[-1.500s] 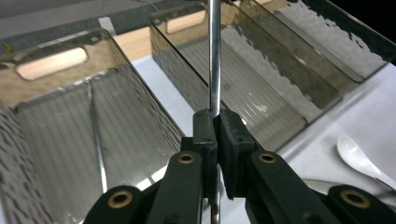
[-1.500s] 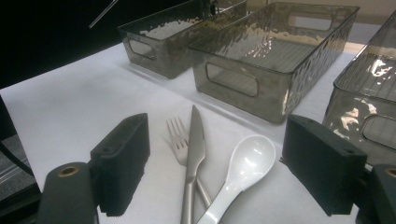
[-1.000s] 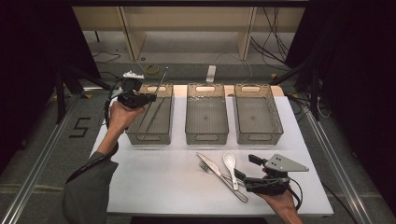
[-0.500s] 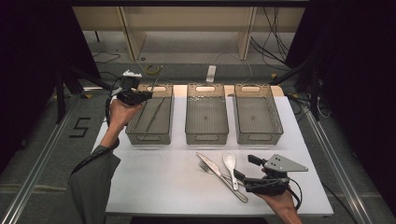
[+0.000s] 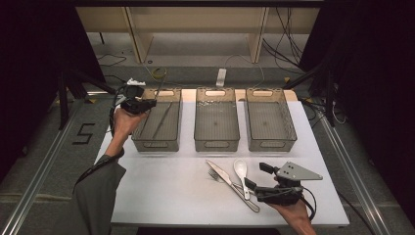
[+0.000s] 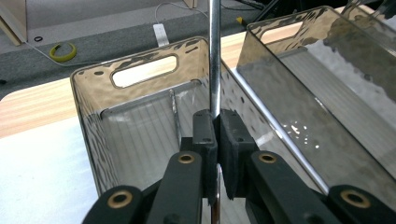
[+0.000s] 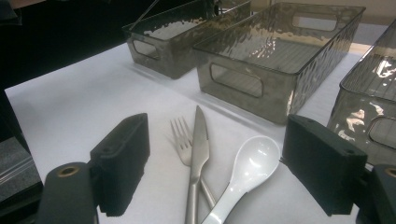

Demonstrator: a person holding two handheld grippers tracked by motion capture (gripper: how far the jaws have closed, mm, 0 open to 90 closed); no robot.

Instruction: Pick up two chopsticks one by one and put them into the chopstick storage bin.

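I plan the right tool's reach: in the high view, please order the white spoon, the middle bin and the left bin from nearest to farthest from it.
1. White spoon: beside the right tool, front.
2. Middle bin: behind, centre.
3. Left bin: far left.

Left gripper (image 5: 147,104) raised at arm's length, fingers (image 6: 205,135) pinched together — right gripper (image 5: 258,177) low, fingers spread wide

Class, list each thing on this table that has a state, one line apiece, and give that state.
Left gripper: shut on thin metal rod.
Right gripper: open, holding nothing.
Left smoky clear plastic bin: holds a metal rod.
Middle bin: empty.
Right bin: empty.
Steel knife, fork, white spoon: lying on table.
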